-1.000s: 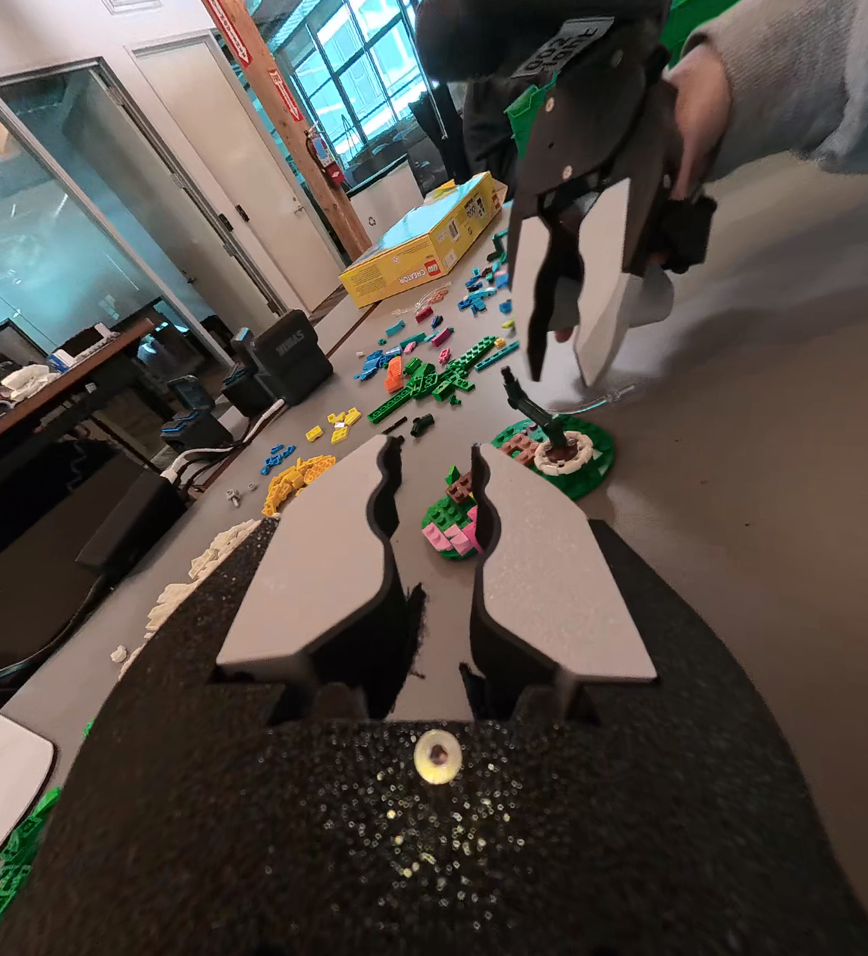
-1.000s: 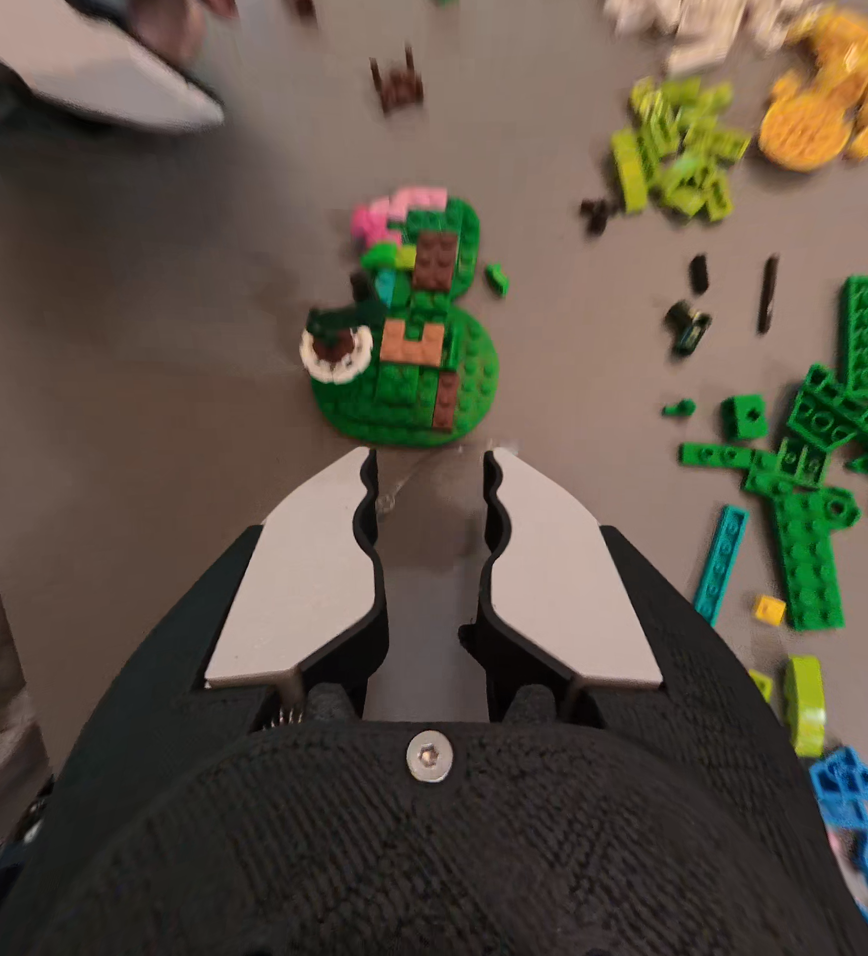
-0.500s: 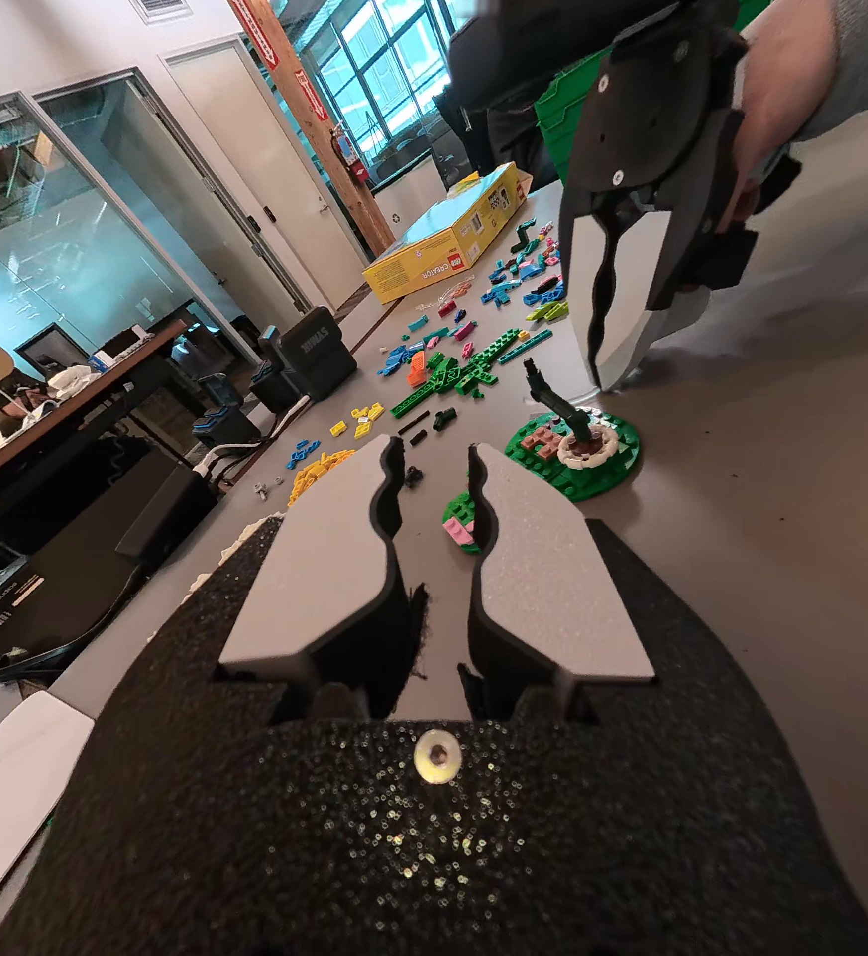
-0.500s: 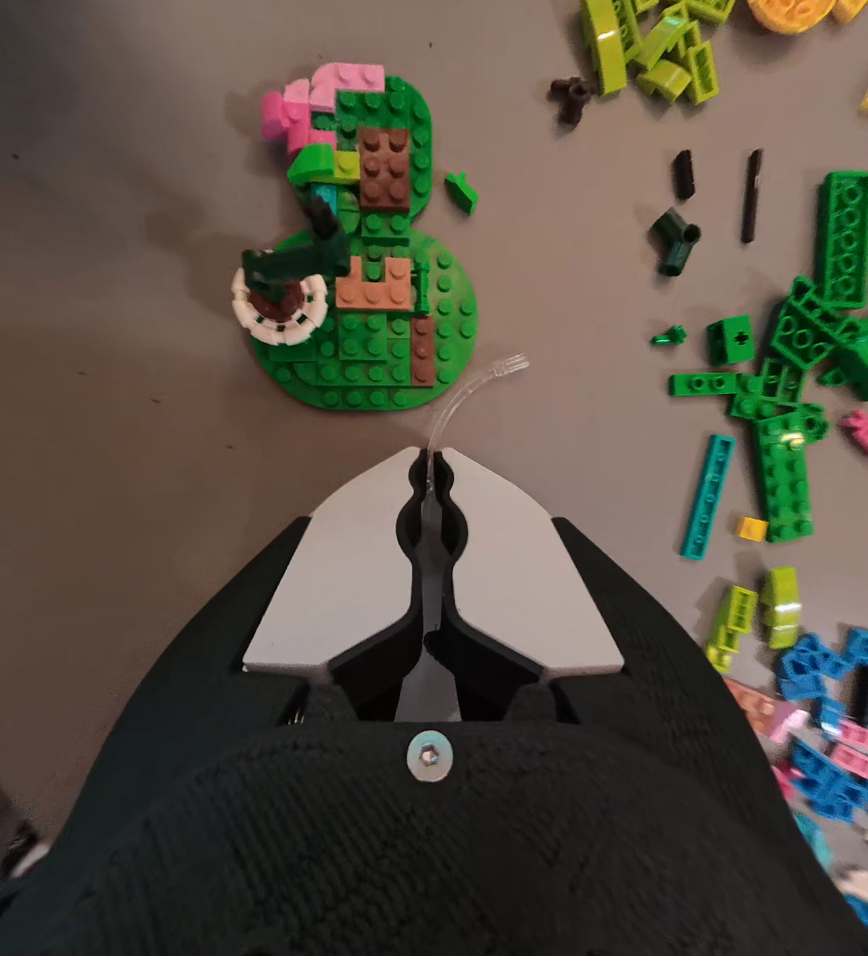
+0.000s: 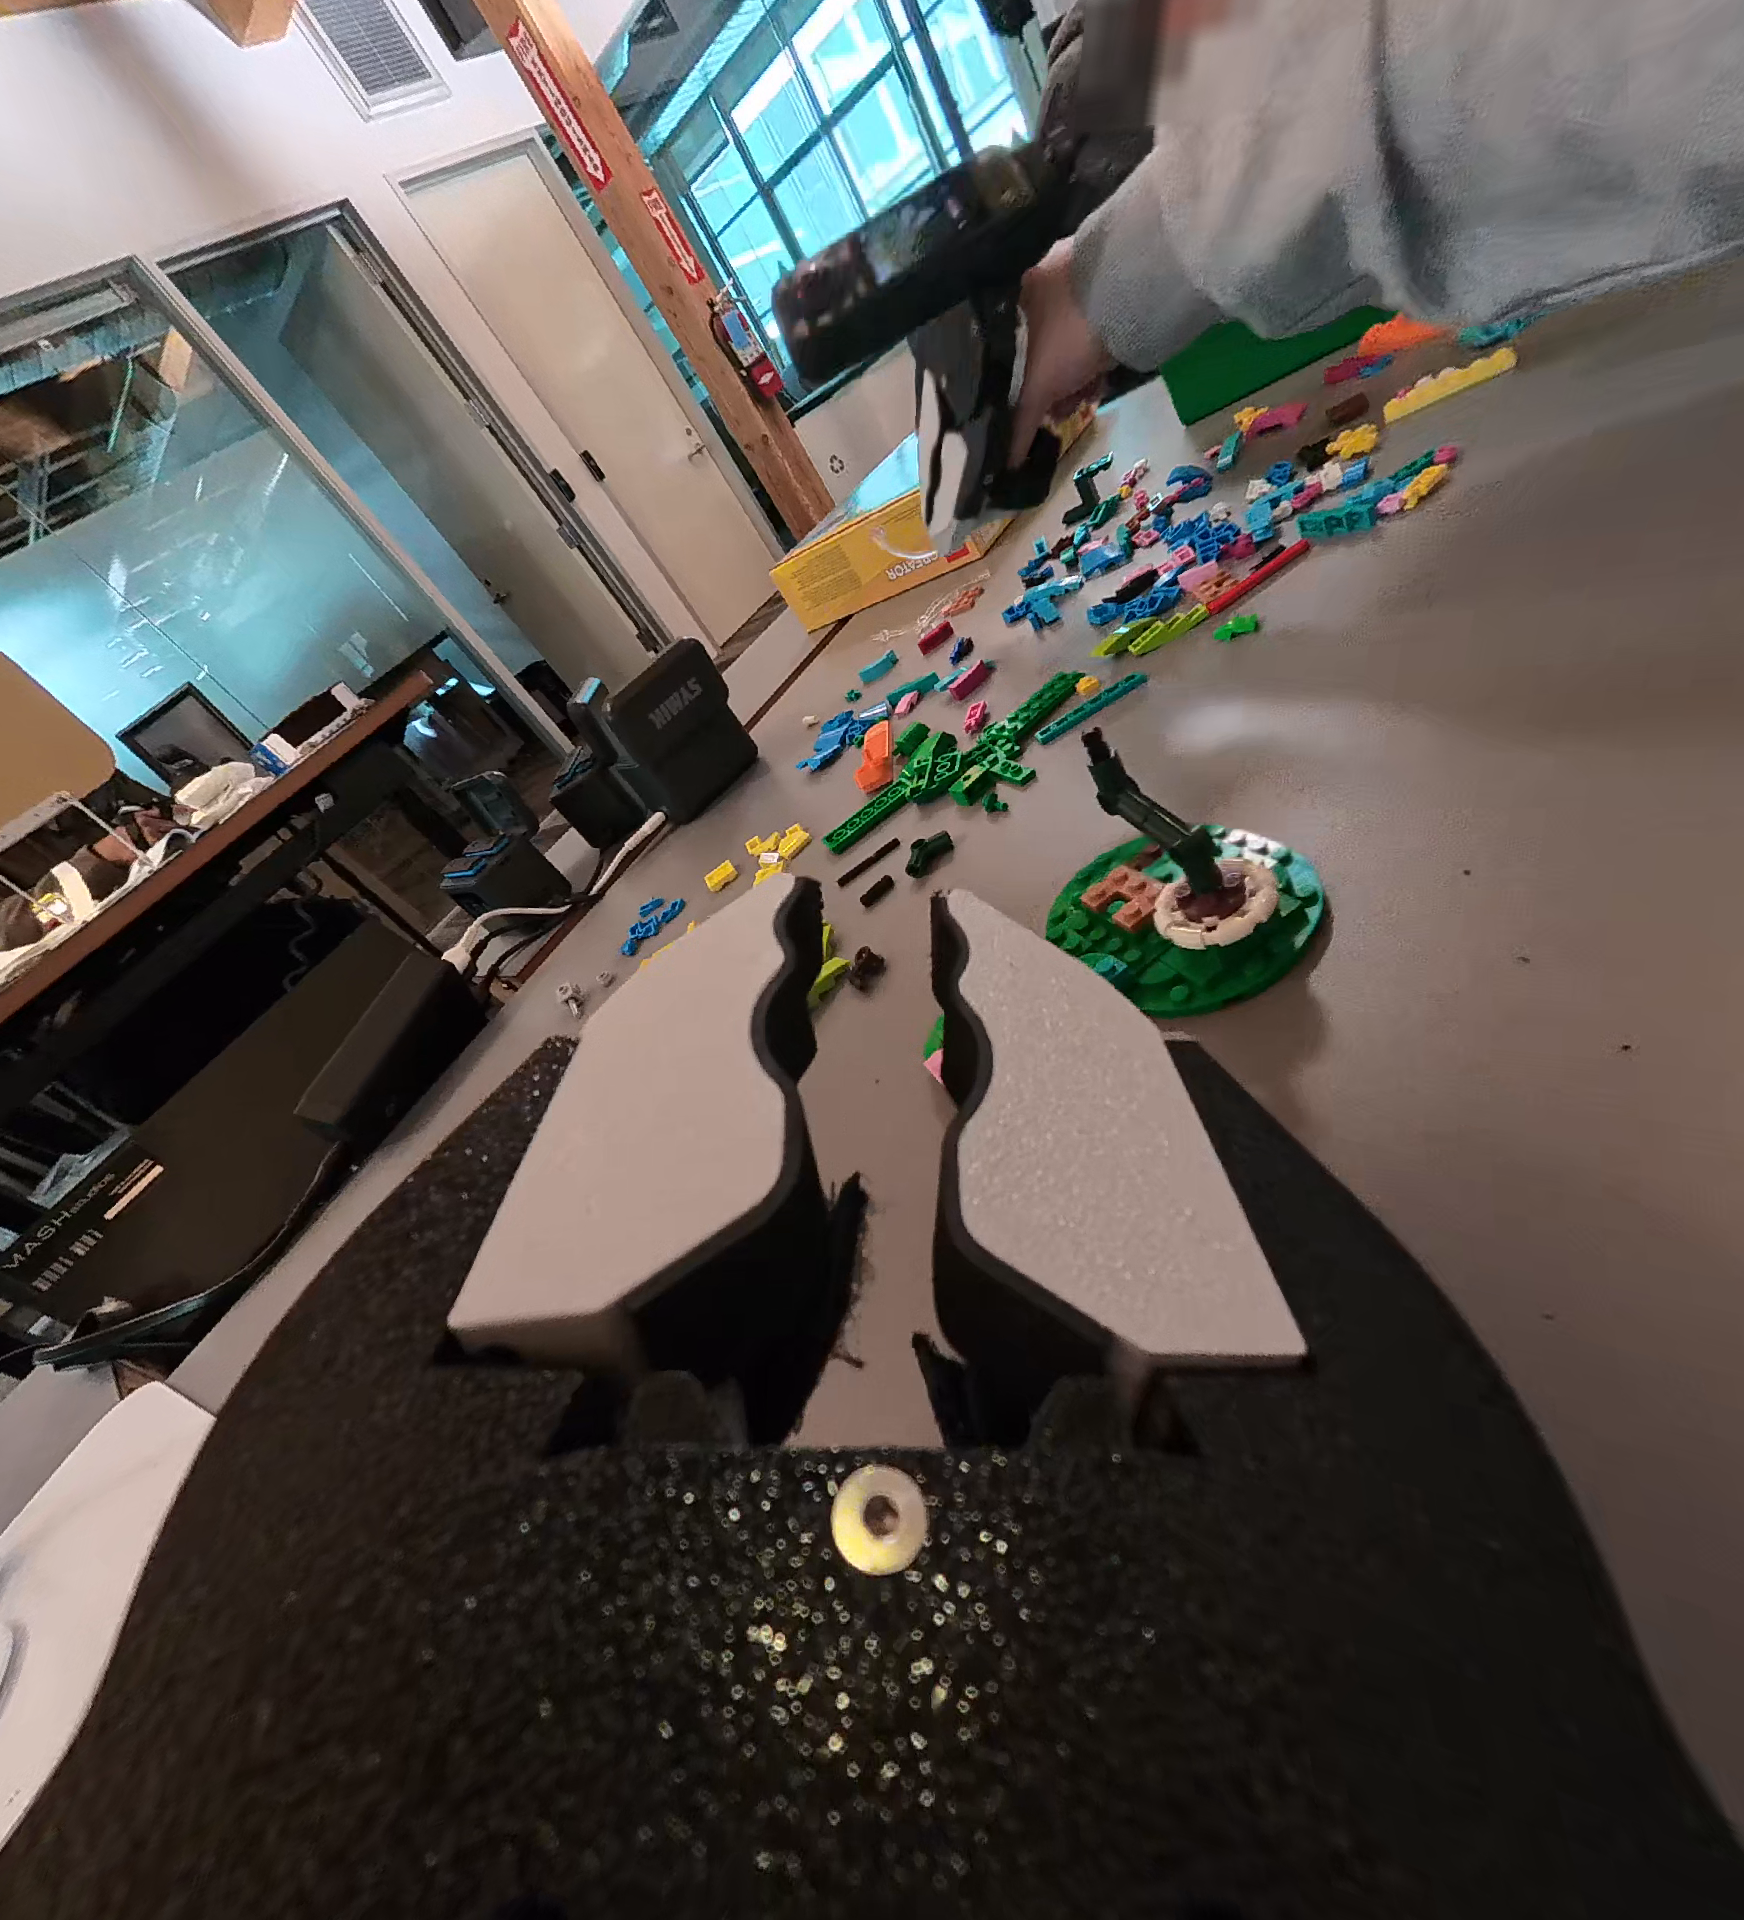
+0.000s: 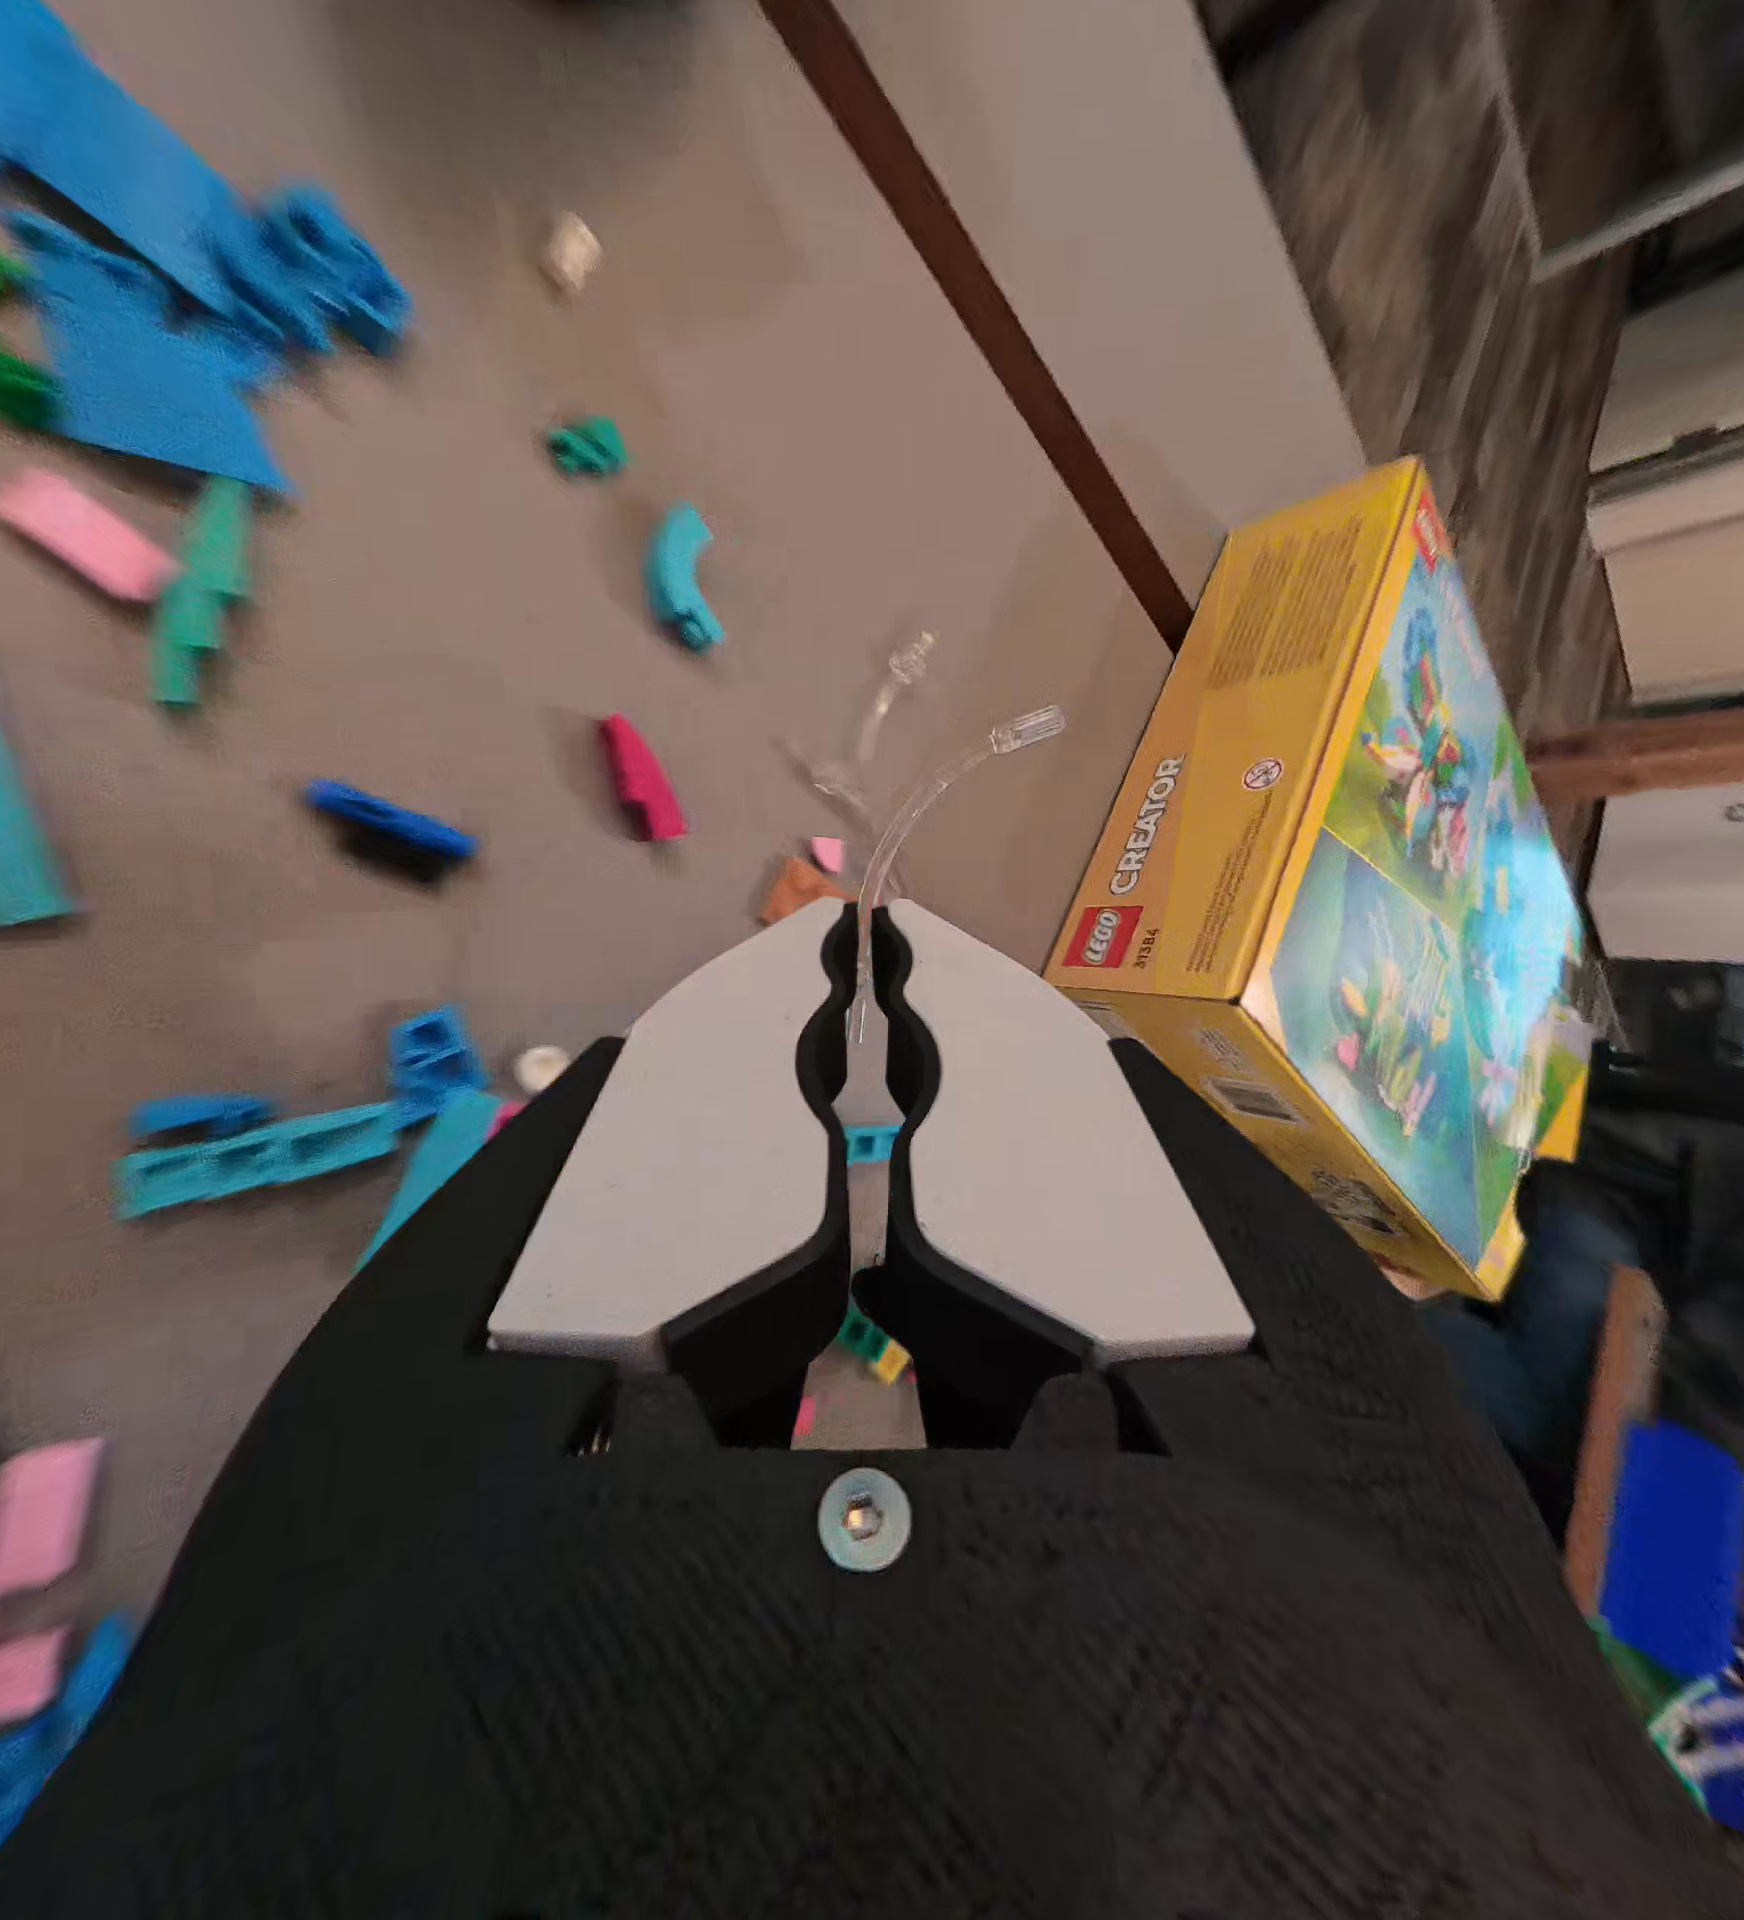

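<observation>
While my right gripper (image 6: 866, 914) is squeezed shut, its two tips pinch the bottom end of a thin clear bendy piece (image 6: 935, 790). The piece curves up and to the right, out past the tips, high over the grey table (image 6: 494, 644). I think it is very light, thin and smooth, so it could slip or turn between the pads. It looks like it could snap if I squeeze hard. The straight bottom end, where I hold it now, seems the best place to grab it.

Another clear piece (image 6: 878, 707) lies on the table just behind it. Near that are a dark pink brick (image 6: 639, 774), a blue brick (image 6: 390, 821) and a curved teal brick (image 6: 681, 577).

To the right stands a yellow toy box (image 6: 1252, 790). It has printed words, a red badge and pictures on it, and I leave those unread.

My left gripper (image 5: 868, 909) is open with nothing in it. It hangs low over the table, close to a small dark brick (image 5: 866, 968). Just to its right sits a round green build (image 5: 1200, 935) with a dark stalk (image 5: 1143, 816) sticking up.
</observation>
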Available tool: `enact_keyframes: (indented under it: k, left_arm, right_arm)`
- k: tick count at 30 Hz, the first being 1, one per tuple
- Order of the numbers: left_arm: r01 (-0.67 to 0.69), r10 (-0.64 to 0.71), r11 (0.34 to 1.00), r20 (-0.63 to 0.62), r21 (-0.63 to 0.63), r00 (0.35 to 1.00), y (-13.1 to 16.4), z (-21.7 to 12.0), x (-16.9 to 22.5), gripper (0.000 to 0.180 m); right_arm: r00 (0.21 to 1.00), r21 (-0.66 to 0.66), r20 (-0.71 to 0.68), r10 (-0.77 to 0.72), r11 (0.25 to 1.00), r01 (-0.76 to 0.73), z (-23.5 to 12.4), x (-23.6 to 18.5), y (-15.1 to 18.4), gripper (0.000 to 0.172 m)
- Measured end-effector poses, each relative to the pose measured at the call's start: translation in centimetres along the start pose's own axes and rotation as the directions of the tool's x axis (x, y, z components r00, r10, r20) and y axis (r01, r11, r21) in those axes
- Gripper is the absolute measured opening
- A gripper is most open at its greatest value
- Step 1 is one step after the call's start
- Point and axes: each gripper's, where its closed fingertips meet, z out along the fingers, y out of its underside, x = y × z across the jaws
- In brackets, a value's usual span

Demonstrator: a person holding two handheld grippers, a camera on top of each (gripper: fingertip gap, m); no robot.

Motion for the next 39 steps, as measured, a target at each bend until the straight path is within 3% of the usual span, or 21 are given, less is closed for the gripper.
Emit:
enact_keyframes:
  k: [6, 9, 11, 13, 15, 17, 18, 22, 27, 30, 32, 39]
  left_arm:
    - [0.018, -0.018, 1.0, 0.004, -0.019, 1.0, 0.7, 0.1, -0.4, 0.02]
    - [0.027, -0.027, 0.999, 0.004, -0.017, 1.0, 0.8, 0.1, -0.4, 0.02]
    - [0.025, -0.025, 0.999, 0.0, -0.02, 1.0, 0.8, 0.1, -0.4, 0.02]
    - [0.014, -0.014, 1.0, 0.004, -0.012, 1.0, 0.5, 0.0, -0.3, 0.02]
    - [0.006, -0.006, 1.0, -0.004, 0.0, 1.0, 0.1, 0.0, 0.0, 0.02]
    - [0.003, -0.003, 1.0, -0.022, 0.006, 1.0, -0.2, 0.0, 0.5, 0.02]
    - [-0.001, 0.002, 1.0, -0.031, 0.008, 1.0, -0.3, 0.0, 0.8, 0.02]
    - [-0.034, 0.034, 0.999, -0.037, 0.005, 0.999, -0.3, 0.1, 1.4, 0.018]
    - [-0.01, 0.009, 1.0, -0.119, 0.0, 0.993, -0.2, 0.2, 2.6, 0.021]
    - [0.114, -0.117, 0.993, -0.307, -0.028, 0.944, -0.9, 0.0, 5.5, 0.029]
    - [0.148, -0.16, 0.987, -0.333, -0.061, 0.929, -1.1, 0.2, 6.4, 0.033]
    - [0.027, -0.1, 0.974, -0.324, -0.223, 0.941, 1.1, 1.1, 7.7, 0.032]
  right_arm:
    - [0.998, -0.008, -0.02, 0.06, 0.998, -0.06, 3.4, 1.7, 0.1, 0.002]
    - [0.995, 0.054, 0.033, 0.094, 0.994, -0.096, 2.5, 0.5, -1.3, 0.025]
    - [0.993, 0.247, 0.12, 0.02, 0.968, -0.049, -0.9, -2.4, -4.9, 0.03]
    - [0.946, 0.498, 0.292, -0.141, 0.867, -0.024, -7.0, -8.6, -8.7, 0.03]
    - [0.812, 0.644, 0.506, -0.291, 0.753, -0.131, -14.1, -15.6, -10.4, 0.031]
    - [0.68, 0.685, 0.616, -0.398, 0.697, -0.213, -19.2, -21.0, -10.5, 0.041]
    - [0.657, 0.708, 0.613, -0.438, 0.674, -0.211, -20.7, -22.9, -10.4, 0.044]
    - [0.703, 0.816, 0.485, -0.52, 0.558, -0.15, -23.0, -27.0, -10.8, 0.05]
    - [0.607, 0.752, 0.581, -0.542, 0.642, -0.147, -22.2, -29.7, -9.8, 0.043]
    - [0.555, 0.71, 0.635, -0.537, 0.689, -0.145, -22.3, -29.9, -8.9, 0.029]
    - [0.514, 0.683, 0.676, -0.528, 0.711, -0.168, -23.0, -30.0, -8.4, 0.025]
    - [0.545, 0.719, 0.62, -0.564, 0.687, -0.107, -23.3, -31.6, -8.8, 0.029]
